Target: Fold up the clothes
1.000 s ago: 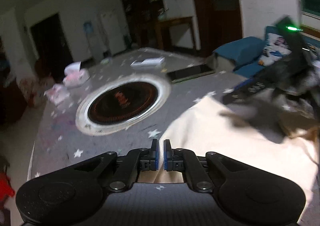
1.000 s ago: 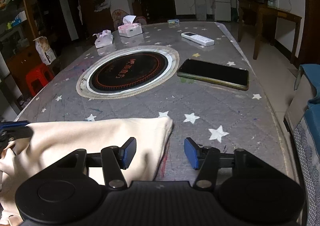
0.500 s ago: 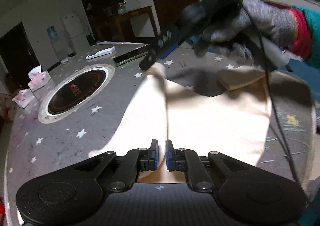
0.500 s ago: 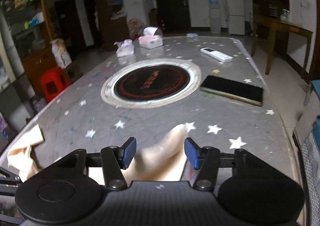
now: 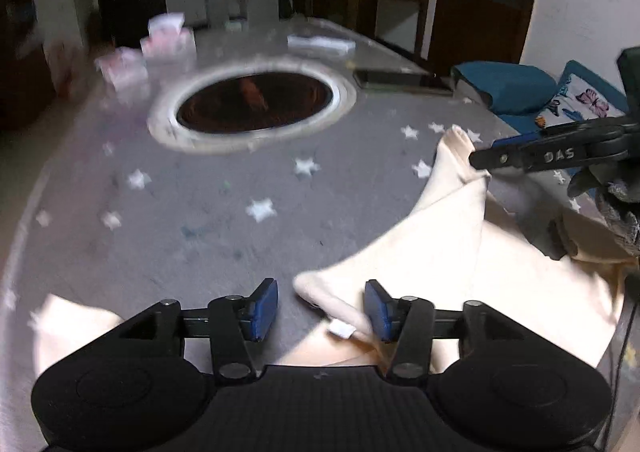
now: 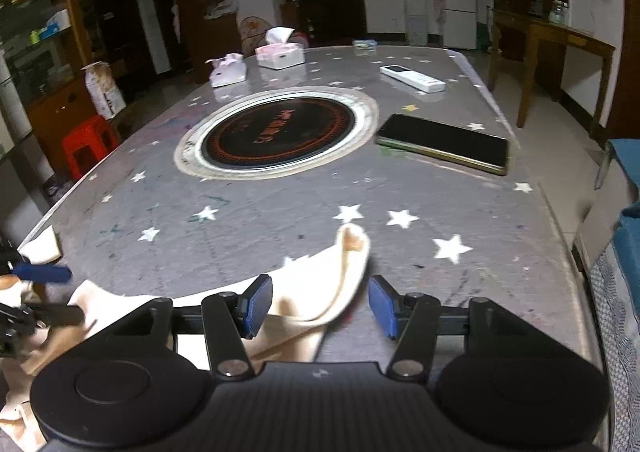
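A cream garment [image 5: 460, 252] lies crumpled on the near end of the grey star-patterned table [image 5: 200, 212]. My left gripper [image 5: 321, 311] is open, with a folded cloth edge and a small white tag lying between its blue pads. In the right wrist view the garment [image 6: 320, 292] has one corner standing up between the pads of my open right gripper [image 6: 319, 307]. In the left wrist view the right gripper's finger [image 5: 532, 157] sits at that raised corner.
A round dark hotplate [image 6: 276, 130] is set in the table's middle. A black phone [image 6: 444, 148], a white remote [image 6: 412, 78] and two tissue boxes [image 6: 280, 54] lie beyond it. A blue sofa [image 5: 520, 88] stands right of the table, a red stool [image 6: 86, 144] to the left.
My left gripper has opened and let go of the cloth, and has swung back toward the table. The right gripper stays open over the raised corner.
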### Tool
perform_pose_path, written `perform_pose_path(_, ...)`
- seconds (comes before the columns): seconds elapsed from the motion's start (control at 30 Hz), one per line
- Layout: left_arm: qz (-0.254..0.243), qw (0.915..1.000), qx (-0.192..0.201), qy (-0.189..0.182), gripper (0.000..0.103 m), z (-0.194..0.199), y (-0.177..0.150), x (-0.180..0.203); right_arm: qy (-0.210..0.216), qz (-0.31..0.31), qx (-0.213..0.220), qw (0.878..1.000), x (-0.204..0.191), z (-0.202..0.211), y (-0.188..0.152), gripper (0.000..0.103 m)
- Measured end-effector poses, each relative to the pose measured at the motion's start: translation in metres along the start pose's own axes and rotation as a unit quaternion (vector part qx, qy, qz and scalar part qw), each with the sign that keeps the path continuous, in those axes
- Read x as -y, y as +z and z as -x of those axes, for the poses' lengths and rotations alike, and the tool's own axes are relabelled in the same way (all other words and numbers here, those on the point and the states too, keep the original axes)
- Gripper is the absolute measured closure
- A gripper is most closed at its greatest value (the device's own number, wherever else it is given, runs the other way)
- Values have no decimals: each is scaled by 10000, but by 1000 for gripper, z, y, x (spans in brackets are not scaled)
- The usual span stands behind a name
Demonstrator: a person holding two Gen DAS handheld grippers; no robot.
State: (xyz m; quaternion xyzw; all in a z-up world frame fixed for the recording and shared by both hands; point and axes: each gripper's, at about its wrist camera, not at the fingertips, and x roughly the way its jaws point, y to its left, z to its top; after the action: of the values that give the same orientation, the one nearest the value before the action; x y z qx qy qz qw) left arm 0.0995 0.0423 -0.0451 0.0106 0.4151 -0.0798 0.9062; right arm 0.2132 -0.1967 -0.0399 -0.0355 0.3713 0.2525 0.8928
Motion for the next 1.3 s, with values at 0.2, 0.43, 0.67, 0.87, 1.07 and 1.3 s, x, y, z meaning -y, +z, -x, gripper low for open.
perform_pose_path(0.2,58,9997,227,-72,95,0,11,-8,20,-205,-65,9998,13,-6,7,49)
perform_pose_path(0.43,-142,9890,1088,997,96,16,46,-33,58,-256,-39,9996,13,-16,19,49)
perform_pose_path(0.67,5,9824,930,1618,95,-22,58,-67,48,-179,-125,9997,9,-35,27,49)
perform_pose_path(0.87,61,9841,589,1672,92,-50,47,-82,2,-9,-268,9996,0,-59,27,55)
perform_pose_path(1.07,338,9862,348,1581,82,-56,45,-100,-28,313,-304,9990,-15,-74,30,66)
perform_pose_path(1.3,610,9857,428,1512,62,-24,38,-111,-476,718,-220,9960,-28,-78,36,83)
